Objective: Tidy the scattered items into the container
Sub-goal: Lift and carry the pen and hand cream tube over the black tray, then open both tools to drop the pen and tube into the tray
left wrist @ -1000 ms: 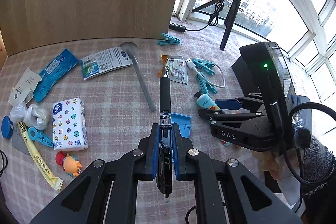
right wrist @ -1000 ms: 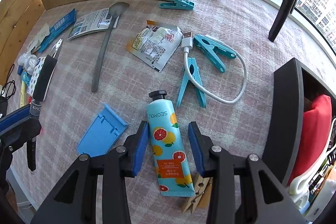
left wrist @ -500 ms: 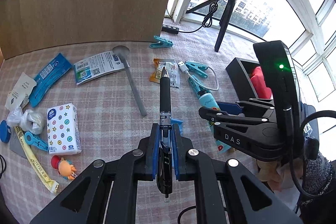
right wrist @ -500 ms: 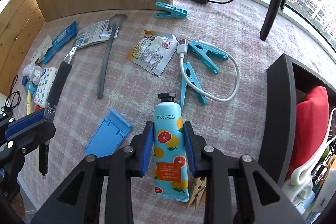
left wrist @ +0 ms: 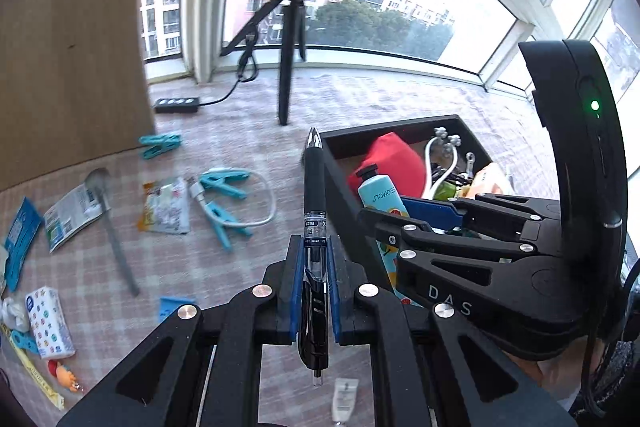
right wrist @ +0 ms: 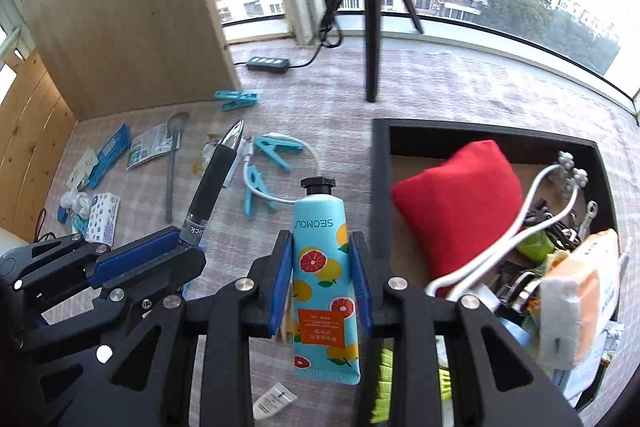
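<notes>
My left gripper (left wrist: 314, 259) is shut on a black pen (left wrist: 315, 187), held in the air with its silver tip pointing at the black container (left wrist: 340, 183). My right gripper (right wrist: 322, 259) is shut on a blue hand-cream tube with orange fruit print (right wrist: 322, 255), lifted off the table just left of the container's wall (right wrist: 380, 187). The left gripper with the pen (right wrist: 212, 183) shows at the left of the right wrist view. The right gripper with the tube (left wrist: 380, 195) shows over the container's edge in the left wrist view.
The container holds a red cushion (right wrist: 456, 195), a white massager (right wrist: 532, 203) and several small things. On the checked cloth lie teal pegs (left wrist: 222, 183), a white cable (left wrist: 268, 203), a spoon (left wrist: 114, 231), snack packets (left wrist: 166, 207), a tissue pack (left wrist: 50, 321). A tripod (left wrist: 286, 67) stands behind.
Both grippers have lifted and swung right towards the container. The right gripper closed on the tube and raised it off the table. The pen stays clamped in the left gripper.
</notes>
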The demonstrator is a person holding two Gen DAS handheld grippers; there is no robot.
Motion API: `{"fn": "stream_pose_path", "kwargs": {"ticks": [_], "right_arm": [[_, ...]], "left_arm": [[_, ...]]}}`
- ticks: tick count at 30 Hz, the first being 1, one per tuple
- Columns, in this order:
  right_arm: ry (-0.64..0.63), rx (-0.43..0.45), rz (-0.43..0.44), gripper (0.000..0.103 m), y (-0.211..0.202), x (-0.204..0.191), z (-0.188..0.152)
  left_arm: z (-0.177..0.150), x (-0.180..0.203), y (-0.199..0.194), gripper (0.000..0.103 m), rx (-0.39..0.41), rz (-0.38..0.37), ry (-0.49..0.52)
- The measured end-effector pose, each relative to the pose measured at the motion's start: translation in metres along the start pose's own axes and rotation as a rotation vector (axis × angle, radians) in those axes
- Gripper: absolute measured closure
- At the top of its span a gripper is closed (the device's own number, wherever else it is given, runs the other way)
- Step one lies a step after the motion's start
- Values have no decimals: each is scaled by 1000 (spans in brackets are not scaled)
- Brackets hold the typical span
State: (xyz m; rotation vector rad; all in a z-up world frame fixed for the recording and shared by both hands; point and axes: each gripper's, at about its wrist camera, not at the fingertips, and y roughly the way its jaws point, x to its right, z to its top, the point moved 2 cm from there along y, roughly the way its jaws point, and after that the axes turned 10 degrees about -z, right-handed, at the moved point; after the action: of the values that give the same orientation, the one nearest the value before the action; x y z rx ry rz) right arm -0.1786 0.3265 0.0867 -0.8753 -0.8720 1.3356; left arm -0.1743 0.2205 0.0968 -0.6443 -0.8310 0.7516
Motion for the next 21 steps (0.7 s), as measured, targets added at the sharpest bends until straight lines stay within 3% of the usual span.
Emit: {"fn": "stream_pose_path", "kwargs": {"ticks": [9,10,11,12,13,14,21], "right_arm": [[195,29,-140,75,-42,121,-31],[201,33,-156,75,-46,130,-36],[212,35,-162,70,-51,140,-39],[236,40,-175,63,-56,150,-43],[262,57,-187,48,-62,159,-46],[277,72,-190,44,-69,166,-49],[302,119,-168,44,-92,174,-57]], "left_arm": [[32,90,44,91,-41,-112,124],[34,98,48,87,-49,-125,127],[35,104,52,69,-65,-131,132],[36,110,53,59,-64,-128,143],[36,115,52,61,-53,-122,161],[36,119,50,61,-50,-114,179],[33,100,29,61,-43,-87,164]]}}
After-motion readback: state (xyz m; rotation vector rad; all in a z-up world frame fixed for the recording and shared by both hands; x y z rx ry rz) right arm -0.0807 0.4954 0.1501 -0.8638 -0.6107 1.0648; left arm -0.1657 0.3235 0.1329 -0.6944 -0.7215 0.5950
